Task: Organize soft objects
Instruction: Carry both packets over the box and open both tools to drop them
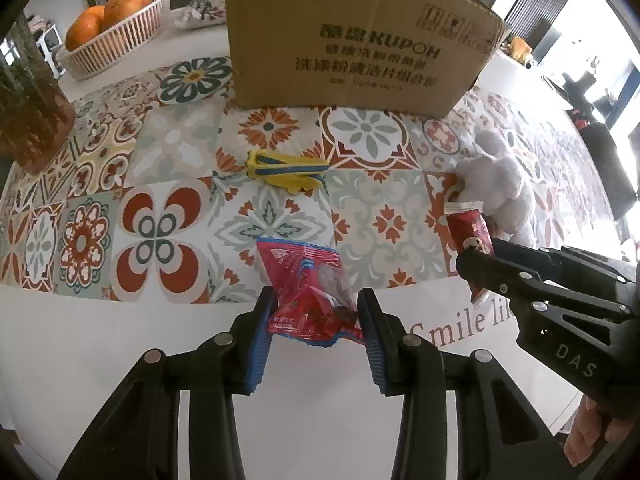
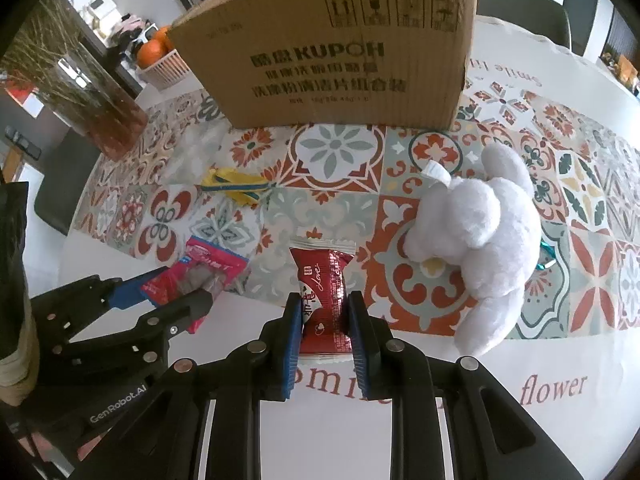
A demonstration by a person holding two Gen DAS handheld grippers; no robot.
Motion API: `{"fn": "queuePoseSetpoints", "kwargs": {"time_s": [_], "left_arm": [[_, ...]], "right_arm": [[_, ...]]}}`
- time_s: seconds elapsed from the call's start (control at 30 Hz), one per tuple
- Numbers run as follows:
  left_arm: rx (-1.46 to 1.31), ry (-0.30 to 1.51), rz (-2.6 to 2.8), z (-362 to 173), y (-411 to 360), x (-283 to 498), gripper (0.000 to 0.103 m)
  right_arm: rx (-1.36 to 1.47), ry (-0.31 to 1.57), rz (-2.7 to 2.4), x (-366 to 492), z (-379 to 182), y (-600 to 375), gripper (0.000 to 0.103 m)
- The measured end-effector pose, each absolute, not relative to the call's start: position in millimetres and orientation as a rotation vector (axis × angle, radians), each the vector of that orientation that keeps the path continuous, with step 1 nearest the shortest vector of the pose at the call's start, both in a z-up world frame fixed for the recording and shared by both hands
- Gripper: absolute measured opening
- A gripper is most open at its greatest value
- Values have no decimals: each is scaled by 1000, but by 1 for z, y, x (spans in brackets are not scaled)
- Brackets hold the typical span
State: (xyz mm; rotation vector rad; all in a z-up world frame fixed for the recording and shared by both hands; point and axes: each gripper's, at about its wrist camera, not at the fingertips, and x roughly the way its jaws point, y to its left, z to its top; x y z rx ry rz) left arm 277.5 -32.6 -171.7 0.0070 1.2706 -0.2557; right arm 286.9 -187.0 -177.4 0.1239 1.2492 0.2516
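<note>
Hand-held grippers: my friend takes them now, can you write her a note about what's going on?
Left hand-held gripper: shut on the pink snack bag.
Right hand-held gripper: shut on the red candy packet.
On the patterned cloth: white plush toy, yellow-and-blue fabric piece.
Cardboard box stands behind them.
Done: both packets gripped.
Left: probably box them, then toy and fabric.

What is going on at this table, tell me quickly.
A person is sorting soft items with two handheld grippers. The left gripper pinches a pink snack bag; the right gripper pinches a red candy packet. A white plush toy and a yellow cloth lie before the cardboard box.
</note>
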Motion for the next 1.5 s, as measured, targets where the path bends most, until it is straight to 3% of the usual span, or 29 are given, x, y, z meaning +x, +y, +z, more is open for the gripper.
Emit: {"fn": "queuePoseSetpoints", "kwargs": {"time_s": [1.5], "left_arm": [[-38,855,-291,-12,-39,290,40]], "right_arm": [[249,885,264,297,-42,-202,24]]}}
